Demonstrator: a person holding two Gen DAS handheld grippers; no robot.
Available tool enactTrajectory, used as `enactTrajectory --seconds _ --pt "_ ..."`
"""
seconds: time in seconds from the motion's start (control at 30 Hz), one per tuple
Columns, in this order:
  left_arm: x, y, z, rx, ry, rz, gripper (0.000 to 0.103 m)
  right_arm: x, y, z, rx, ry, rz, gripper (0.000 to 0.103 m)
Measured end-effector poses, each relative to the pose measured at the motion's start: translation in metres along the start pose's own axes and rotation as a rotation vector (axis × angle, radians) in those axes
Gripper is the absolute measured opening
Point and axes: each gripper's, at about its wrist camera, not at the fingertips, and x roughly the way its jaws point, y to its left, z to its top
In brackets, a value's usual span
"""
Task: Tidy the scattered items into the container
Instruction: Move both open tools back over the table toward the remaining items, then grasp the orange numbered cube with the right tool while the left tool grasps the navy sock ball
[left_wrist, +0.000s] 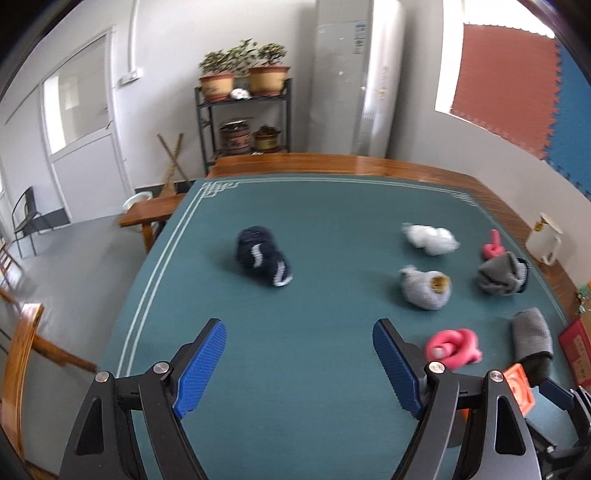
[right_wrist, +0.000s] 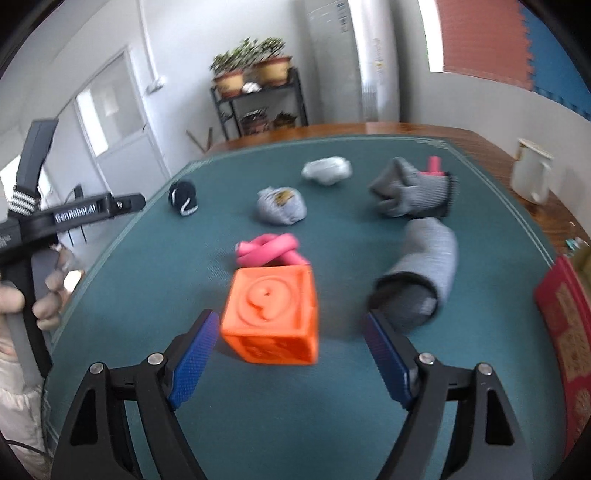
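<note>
Both jaws stand wide and hold nothing. The left gripper (left_wrist: 299, 363) hangs over bare green felt table mat (left_wrist: 314, 229); the right gripper (right_wrist: 290, 356) frames the near orange embossed rubber cube (right_wrist: 272, 317), untouched, with a pink knotted foam tube (right_wrist: 267, 251) just beyond it

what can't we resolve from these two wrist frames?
- Container: in neither view, so its place is unknown.
- Orange cube: motion-blurred in the right wrist view, embossed faces unreadable; in the left wrist view mostly hidden behind the left tongs.
- Small pink piece: half hidden by the grey sock bundle.
- Red box: cut by the frame edge.
- Right tongs: open around the cube, contact unclear.
</note>
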Motion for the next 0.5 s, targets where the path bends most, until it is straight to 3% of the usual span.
enactTrajectory --seconds 0.27,0.33,0.37,0.5 --pt "0.025 0.017 0.008 -0.018 0.030 0.029 0.084 0.040 0.007 0.003 -0.038 0.061 -0.077 0.083" --pt "0.038 0.018 0.016 -0.014 0.039 0.040 0.084 0.044 0.002 0.002 -0.023 0.076 -0.068 0.074" --pt "0.045 0.019 0.019 -0.013 0.045 0.044 0.084 0.045 0.001 0.003 -0.017 0.075 -0.052 0.057" --pt "0.072 0.023 0.038 -0.021 0.070 0.070 0.084 0.043 -0.001 0.003 -0.005 0.070 -0.045 0.056"
